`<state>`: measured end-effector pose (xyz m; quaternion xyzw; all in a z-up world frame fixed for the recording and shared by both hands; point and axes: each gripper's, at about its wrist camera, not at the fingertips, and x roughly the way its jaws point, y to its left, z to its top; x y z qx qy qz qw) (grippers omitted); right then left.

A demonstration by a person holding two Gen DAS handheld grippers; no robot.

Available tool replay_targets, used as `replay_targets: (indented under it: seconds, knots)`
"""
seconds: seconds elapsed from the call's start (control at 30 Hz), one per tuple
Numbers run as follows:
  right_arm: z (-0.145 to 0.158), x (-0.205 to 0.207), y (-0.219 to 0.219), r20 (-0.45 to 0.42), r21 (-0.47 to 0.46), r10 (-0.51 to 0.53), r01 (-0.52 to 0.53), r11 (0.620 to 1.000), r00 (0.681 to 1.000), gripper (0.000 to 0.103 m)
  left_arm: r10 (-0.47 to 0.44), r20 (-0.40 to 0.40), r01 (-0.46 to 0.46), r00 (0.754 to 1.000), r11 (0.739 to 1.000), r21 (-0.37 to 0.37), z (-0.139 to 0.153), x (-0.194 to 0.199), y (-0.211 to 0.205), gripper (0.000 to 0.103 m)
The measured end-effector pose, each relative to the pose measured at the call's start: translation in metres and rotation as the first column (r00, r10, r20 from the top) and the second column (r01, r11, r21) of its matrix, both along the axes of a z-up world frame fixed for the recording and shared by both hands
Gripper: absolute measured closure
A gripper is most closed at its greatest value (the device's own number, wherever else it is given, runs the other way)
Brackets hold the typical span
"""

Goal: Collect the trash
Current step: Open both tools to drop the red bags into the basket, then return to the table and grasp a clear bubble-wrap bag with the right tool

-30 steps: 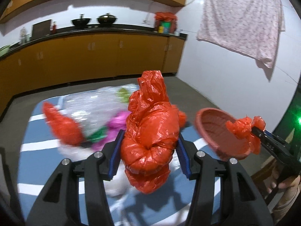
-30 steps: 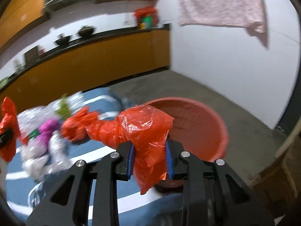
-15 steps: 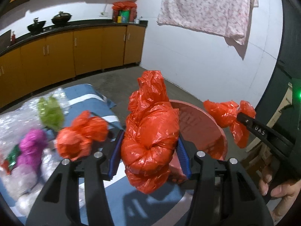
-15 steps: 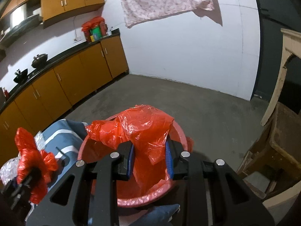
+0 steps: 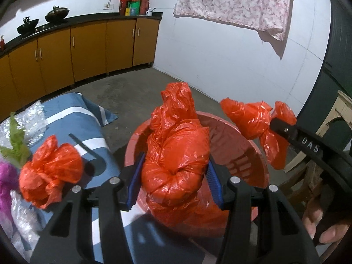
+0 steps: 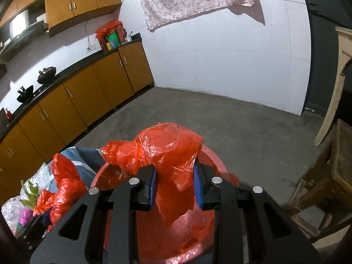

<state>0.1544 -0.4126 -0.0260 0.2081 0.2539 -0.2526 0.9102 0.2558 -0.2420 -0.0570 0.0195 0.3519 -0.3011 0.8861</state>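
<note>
My left gripper [image 5: 175, 181] is shut on a large knotted red plastic bag [image 5: 176, 154] and holds it just above the near rim of a round red basket [image 5: 237, 147]. A smaller red bag [image 5: 253, 121] hangs over the basket's far side, with my right gripper [image 5: 274, 124] shut on it. In the right wrist view that gripper [image 6: 175, 187] has its blue pads pressed on the crumpled bag [image 6: 167, 151], and the basket [image 6: 222, 167] lies directly below. A third red bag [image 5: 50, 169] lies on the blue striped cloth [image 5: 72, 118] to the left.
Bubble wrap [image 5: 28, 118], a green scrap [image 5: 15, 145] and a purple scrap [image 5: 6, 180] lie on the cloth. Orange cabinets [image 5: 88, 50] line the far wall. A wooden stool [image 6: 325, 176] stands right of the basket. A person's fingers [image 5: 325, 233] grip the right tool.
Both grippers have swung right, from over the cloth and its litter to above the red basket. Each keeps its red bag.
</note>
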Motion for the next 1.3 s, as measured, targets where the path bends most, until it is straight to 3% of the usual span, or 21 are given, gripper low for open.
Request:
replay_targets:
  seconds: [0.1,0.23,0.27,0.37,0.53,0.77,0.97,1.13,1.3]
  knots:
    - [-0.002,0.002,-0.004,0.019,0.032,0.019,-0.020,0.999,1.000,0.073,-0.016,-0.011,0.016,1.000,1.000,-0.002,-0.004,0.007,-0.006,0.048]
    - [-0.002,0.001,-0.008,0.048,0.060,0.032,-0.035,0.998,0.998,0.047,-0.022,-0.031,0.022,0.999,1.000,-0.002,-0.009,0.011,-0.008,0.038]
    - [-0.002,-0.001,-0.008,0.054,0.059,0.032,-0.035,0.998,0.998,0.045,-0.019,-0.033,0.019,0.999,1.000,-0.001,-0.010,0.012,-0.007,0.035]
    - [0.001,-0.005,-0.006,0.054,0.035,0.031,-0.033,0.999,0.998,0.042,-0.001,-0.045,0.001,0.999,1.000,0.001,-0.011,0.014,-0.001,0.033]
    - [0.011,-0.012,-0.003,0.058,-0.028,0.007,-0.006,1.000,0.998,0.025,0.054,-0.026,-0.054,0.998,0.999,-0.003,-0.004,0.011,0.021,0.024]
    - [0.024,-0.021,0.015,0.054,-0.091,0.038,-0.033,0.995,0.998,0.025,0.121,0.018,-0.121,0.993,0.993,-0.014,0.018,-0.008,0.055,0.020]
    - [0.036,-0.021,0.045,0.060,-0.113,0.122,-0.115,0.987,0.991,0.025,0.216,0.070,-0.214,0.974,0.976,-0.036,0.037,-0.037,0.111,0.019]
    - [0.039,-0.016,0.081,0.050,-0.123,0.235,-0.227,0.966,0.971,0.025,0.315,0.108,-0.313,0.943,0.949,-0.031,0.042,-0.064,0.166,0.016]
    - [0.034,-0.005,0.130,0.023,-0.129,0.366,-0.361,0.924,0.930,0.025,0.439,0.131,-0.442,0.889,0.897,-0.005,0.037,-0.086,0.228,0.014]
